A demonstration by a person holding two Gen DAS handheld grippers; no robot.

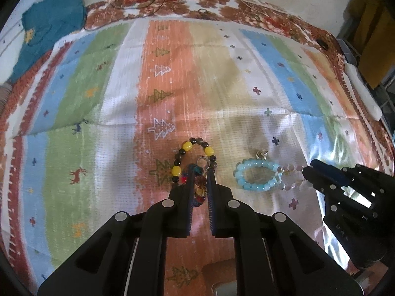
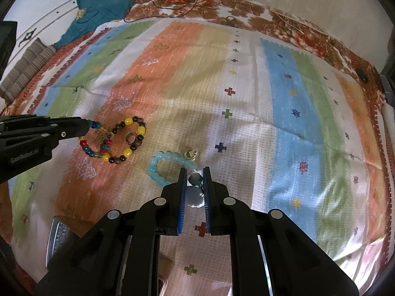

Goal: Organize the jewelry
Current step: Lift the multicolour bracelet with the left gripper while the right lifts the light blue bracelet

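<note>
Left gripper (image 1: pixel 200 170): we saw it clenched on the multicoloured bracelet (image 2: pixel 95 145), beside the yellow-and-brown bracelet (image 1: pixel 191 145).
Right gripper (image 2: pixel 195 172): clamped on what we took for the pale clear-bead bracelet (image 1: pixel 293 172); blurred.
Blue bracelet (image 1: pixel 255 176): lay mid-cloth, well off the striped cloth's (image 1: pixel 98 93) edges.

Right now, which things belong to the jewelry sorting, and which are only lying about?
For the job:
- multicolour bead bracelet
- yellow and dark bead bracelet
- light blue bead bracelet
- clear bead bracelet
- ring
- gold charm

Lying about:
- teal garment
- cable
</note>
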